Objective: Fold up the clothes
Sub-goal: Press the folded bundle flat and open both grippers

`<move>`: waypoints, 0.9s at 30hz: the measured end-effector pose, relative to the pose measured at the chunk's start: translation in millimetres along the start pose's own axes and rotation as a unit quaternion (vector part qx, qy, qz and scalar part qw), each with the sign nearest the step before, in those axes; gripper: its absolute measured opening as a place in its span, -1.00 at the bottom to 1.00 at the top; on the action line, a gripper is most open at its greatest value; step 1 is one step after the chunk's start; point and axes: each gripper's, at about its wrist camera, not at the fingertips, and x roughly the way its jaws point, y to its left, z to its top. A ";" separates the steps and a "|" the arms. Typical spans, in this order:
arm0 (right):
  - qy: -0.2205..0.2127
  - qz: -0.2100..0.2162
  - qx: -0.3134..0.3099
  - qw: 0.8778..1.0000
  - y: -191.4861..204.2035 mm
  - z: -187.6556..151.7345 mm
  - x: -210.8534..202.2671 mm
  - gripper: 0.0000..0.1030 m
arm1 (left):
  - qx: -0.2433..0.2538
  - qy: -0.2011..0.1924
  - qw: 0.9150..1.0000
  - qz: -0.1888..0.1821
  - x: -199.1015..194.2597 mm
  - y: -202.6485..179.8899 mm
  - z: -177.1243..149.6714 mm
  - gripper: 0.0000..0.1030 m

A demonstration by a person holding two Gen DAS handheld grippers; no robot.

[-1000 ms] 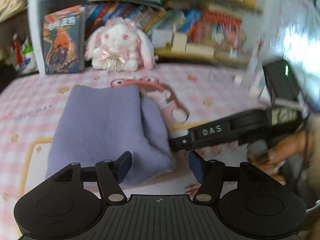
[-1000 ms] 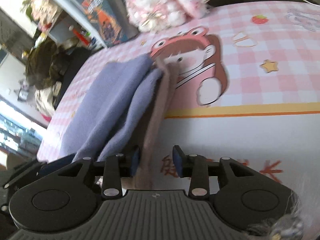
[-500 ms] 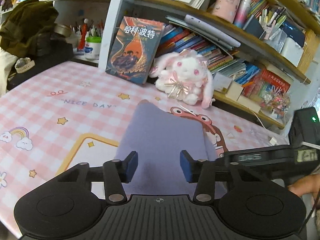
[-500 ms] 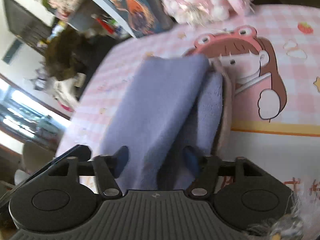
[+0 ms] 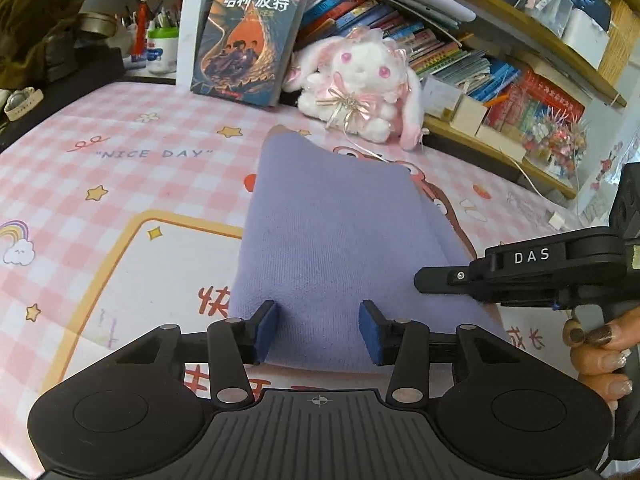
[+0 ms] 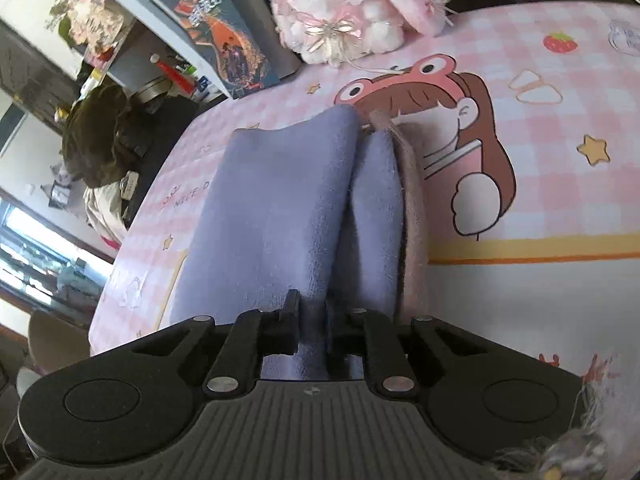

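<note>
The folded lavender garment [image 5: 344, 240] lay on the counter [image 5: 120, 184], which was covered with a pink checked cartoon mat, in front of a plush rabbit [image 5: 360, 76] and a leaning book [image 5: 248, 40]. The left hand-held gripper [image 5: 318, 332] stood over the garment's near edge with its jaws apart and gripping nothing. The right hand-held gripper [image 6: 312, 328] was closing, its pads pinching a fold of the lavender cloth at the garment's right side.

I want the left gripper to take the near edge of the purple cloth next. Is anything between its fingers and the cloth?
Nothing visible. The left gripper hangs open right at the near edge of the purple cloth. The right gripper, closing on the cloth's right side, stays clear of that gap.
</note>
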 end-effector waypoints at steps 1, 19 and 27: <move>0.000 0.000 -0.002 1.000 0.7 0.3 -0.9 -0.77 | 0.000 0.000 1.000 0.002 -0.3 -0.1 -0.2 -0.15; -0.043 -0.040 -0.085 0.995 18.3 -27.0 -56.4 -0.30 | -0.017 -0.033 0.999 0.018 -37.9 -11.3 1.7 -0.06; -0.051 -0.110 -0.095 0.988 22.6 -47.5 -72.1 0.20 | -0.013 -0.015 1.000 -0.002 -40.9 -7.6 -2.6 0.06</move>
